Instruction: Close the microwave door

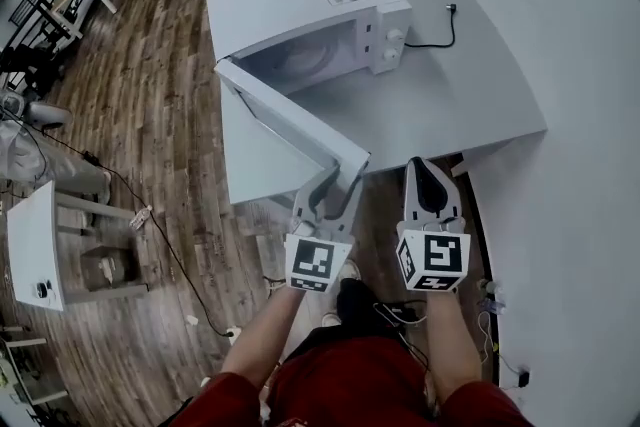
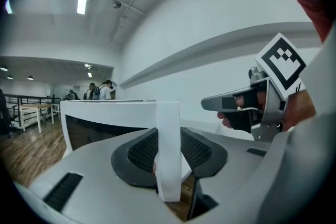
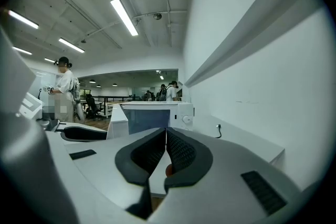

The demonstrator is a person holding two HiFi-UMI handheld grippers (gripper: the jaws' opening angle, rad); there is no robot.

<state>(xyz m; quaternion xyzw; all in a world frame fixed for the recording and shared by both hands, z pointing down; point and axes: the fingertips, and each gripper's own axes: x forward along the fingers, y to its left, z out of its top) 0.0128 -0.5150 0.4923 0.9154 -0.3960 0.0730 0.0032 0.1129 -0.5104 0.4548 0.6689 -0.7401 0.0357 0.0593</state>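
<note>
This is a large open-plan lab or test workspace rather than a home. Long strip lights [image 3: 124, 17] hang from a bare ceiling with exposed conduit. A wood-plank floor [image 1: 170, 115] carries loose cables [image 1: 150, 225] and small white tables [image 1: 30, 245]. A plain white counter [image 1: 470, 85] runs along a blank white wall and holds only a microwave [image 1: 300, 15]. Further back stand desks behind a black railing [image 2: 26, 99], and several people [image 3: 169, 91] stand about, one [image 3: 65, 89] wearing head-mounted gear.

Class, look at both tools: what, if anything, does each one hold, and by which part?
The left tool grips the microwave door by its free edge; the right tool, shut, holds nothing.
</note>
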